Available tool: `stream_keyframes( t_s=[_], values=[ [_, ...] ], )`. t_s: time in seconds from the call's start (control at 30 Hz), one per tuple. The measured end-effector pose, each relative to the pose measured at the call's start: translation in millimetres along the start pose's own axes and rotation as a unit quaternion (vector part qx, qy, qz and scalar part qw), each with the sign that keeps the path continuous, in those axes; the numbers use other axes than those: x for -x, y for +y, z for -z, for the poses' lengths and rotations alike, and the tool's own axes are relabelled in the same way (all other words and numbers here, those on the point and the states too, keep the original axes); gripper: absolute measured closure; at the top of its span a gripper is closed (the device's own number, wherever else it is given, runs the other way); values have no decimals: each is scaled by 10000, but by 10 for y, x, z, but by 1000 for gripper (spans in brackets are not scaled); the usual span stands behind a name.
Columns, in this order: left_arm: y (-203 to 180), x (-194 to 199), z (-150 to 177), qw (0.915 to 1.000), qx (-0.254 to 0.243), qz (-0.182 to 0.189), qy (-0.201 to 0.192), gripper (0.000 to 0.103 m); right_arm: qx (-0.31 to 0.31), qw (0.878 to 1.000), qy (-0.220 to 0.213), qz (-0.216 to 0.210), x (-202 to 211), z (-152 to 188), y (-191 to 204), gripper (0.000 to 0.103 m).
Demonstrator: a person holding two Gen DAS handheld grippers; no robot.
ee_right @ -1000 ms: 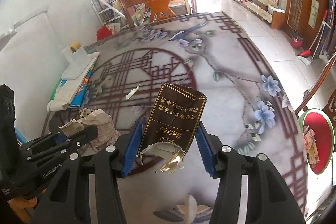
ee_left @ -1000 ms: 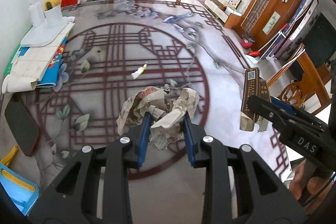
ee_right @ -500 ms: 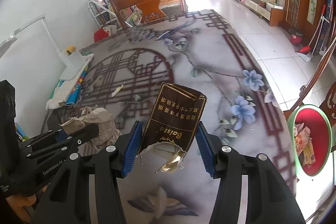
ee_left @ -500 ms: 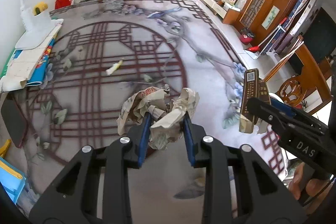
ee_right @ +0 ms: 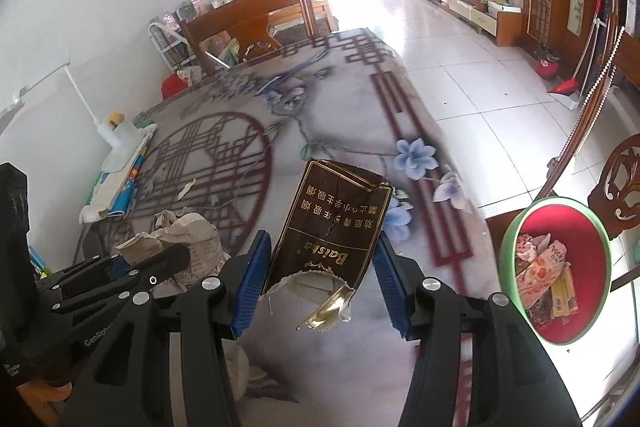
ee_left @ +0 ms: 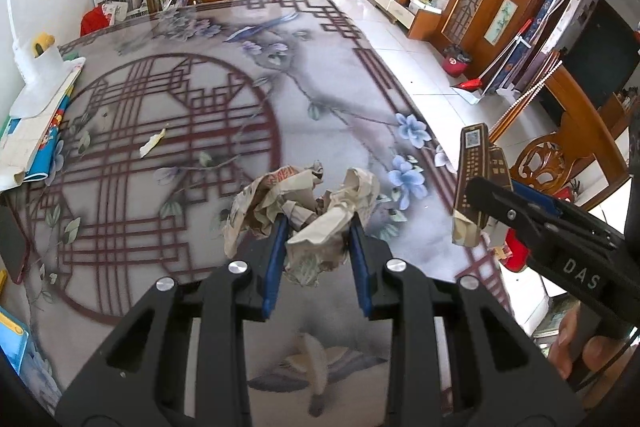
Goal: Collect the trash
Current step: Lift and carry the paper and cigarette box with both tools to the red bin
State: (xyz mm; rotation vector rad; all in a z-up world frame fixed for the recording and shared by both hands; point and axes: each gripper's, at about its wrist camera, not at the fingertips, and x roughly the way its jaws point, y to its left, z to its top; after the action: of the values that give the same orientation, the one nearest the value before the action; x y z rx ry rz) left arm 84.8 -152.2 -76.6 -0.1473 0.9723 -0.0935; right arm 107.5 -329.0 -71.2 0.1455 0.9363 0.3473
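Both grippers have drifted rightward toward the surface's edge. Left wrist view: the left gripper (ee_left: 318,247) is clamped on the crumpled paper (ee_left: 308,215), low centre; the surface (ee_left: 320,99) ends at right. Right wrist view: the right gripper (ee_right: 320,281) pinches the torn cigarette pack (ee_right: 332,227), long axis upright. The trash bin (ee_right: 508,239) sits lower right beyond the edge, nearer this hand, path open.
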Motion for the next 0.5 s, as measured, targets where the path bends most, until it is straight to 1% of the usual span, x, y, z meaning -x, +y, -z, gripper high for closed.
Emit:
stream_keyframes(
  t_s=[0.37,0.43,0.5],
  values=[
    [-473,-56,-50,9998,-172,-15,-22,74,-122,9999,-106,-1,162,-11,-421,53],
    [-513,-78,-57,9999,-158,-23,-8,74,-168,9999,13,-13,136,28,-514,51],
    [-541,-85,-66,9999,-149,-47,-7,74,-203,9992,339,-67,33,83,-596,51]
  ],
)
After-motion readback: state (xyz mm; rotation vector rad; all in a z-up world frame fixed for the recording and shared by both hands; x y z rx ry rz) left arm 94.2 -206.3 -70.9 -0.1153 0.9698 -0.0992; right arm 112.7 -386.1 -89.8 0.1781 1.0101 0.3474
